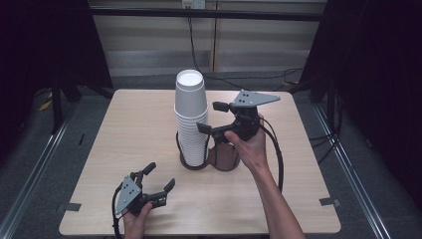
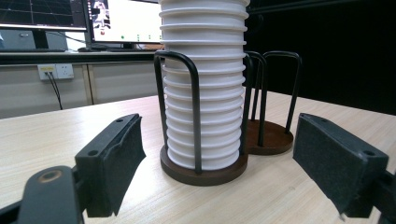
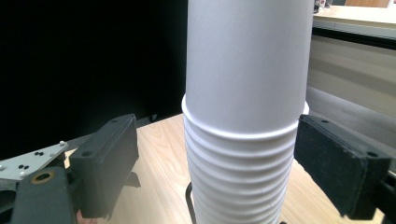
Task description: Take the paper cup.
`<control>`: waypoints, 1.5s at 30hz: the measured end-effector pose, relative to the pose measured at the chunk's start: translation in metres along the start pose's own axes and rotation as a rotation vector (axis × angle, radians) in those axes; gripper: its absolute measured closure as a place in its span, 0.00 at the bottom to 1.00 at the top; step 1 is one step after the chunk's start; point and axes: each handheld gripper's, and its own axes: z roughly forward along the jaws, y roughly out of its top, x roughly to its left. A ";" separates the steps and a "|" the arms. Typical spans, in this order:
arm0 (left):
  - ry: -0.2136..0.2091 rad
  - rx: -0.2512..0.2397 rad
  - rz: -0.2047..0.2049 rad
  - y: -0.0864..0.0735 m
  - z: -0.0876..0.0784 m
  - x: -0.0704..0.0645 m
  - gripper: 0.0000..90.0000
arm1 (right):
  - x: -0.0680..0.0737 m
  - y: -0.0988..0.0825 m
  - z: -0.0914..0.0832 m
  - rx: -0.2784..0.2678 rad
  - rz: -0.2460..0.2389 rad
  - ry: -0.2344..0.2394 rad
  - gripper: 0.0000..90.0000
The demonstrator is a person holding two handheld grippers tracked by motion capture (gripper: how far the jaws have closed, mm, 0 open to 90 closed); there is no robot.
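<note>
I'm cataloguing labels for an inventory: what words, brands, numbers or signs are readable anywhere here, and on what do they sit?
None can be read.
Stack of white paper cups: plain, no print.
Dark cup holder: no marking.
Monitors behind the table: show graphs and windows, text too small and blurred to read.
Wall socket: no legible label.
</note>
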 end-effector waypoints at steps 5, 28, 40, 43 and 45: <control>0.000 0.000 0.000 0.000 0.000 0.000 0.18 | -0.004 0.005 0.004 0.004 -0.003 -0.001 0.15; -0.003 0.000 0.001 0.000 0.000 0.000 0.18 | -0.014 0.054 0.027 0.112 -0.054 -0.013 0.15; -0.005 -0.001 -0.001 0.000 0.000 0.000 0.18 | -0.015 0.065 0.041 0.138 -0.054 -0.009 0.14; -0.005 -0.001 0.000 0.000 0.000 0.000 0.18 | -0.016 0.067 0.043 0.152 -0.058 -0.009 0.14; -0.005 -0.001 -0.001 0.000 0.000 0.000 0.18 | -0.016 0.070 0.045 0.158 -0.058 -0.007 0.14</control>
